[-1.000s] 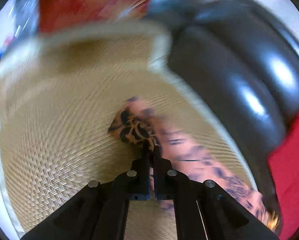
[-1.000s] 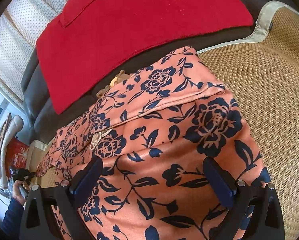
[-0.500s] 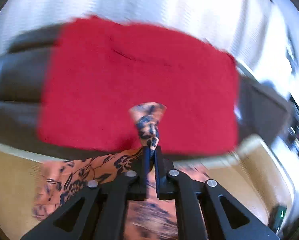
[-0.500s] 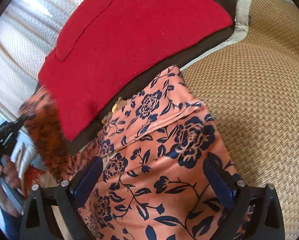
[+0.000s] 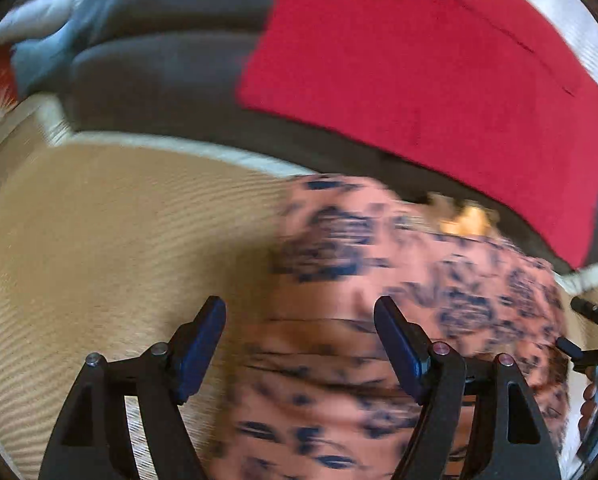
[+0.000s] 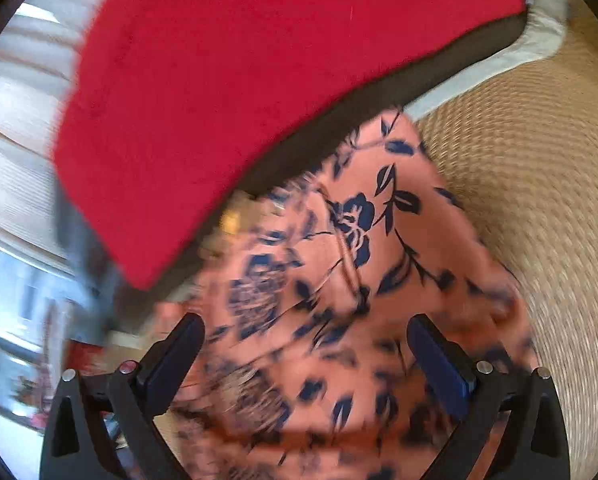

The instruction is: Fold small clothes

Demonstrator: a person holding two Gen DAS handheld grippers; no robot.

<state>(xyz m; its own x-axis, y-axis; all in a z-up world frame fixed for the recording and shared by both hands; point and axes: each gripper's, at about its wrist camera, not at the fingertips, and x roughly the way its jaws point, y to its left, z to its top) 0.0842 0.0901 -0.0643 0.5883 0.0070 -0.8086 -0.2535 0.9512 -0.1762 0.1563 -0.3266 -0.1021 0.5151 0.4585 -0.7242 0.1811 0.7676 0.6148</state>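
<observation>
Salmon-pink cloth garment with navy flowers (image 6: 351, 280) lies on the tan woven seat mat (image 5: 111, 240), below a red cushion (image 6: 239, 80). Left tool (image 5: 299, 334), jaws just opened wide, and right tool (image 6: 305, 346), wide too, hover over it, gripping nothing.

A red cloth (image 5: 439, 92) drapes the dark sofa back (image 5: 171, 68) above a woven mat (image 5: 111, 240).

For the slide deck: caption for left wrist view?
Left gripper open above floral garment on woven mat, red cushion behind.
</observation>
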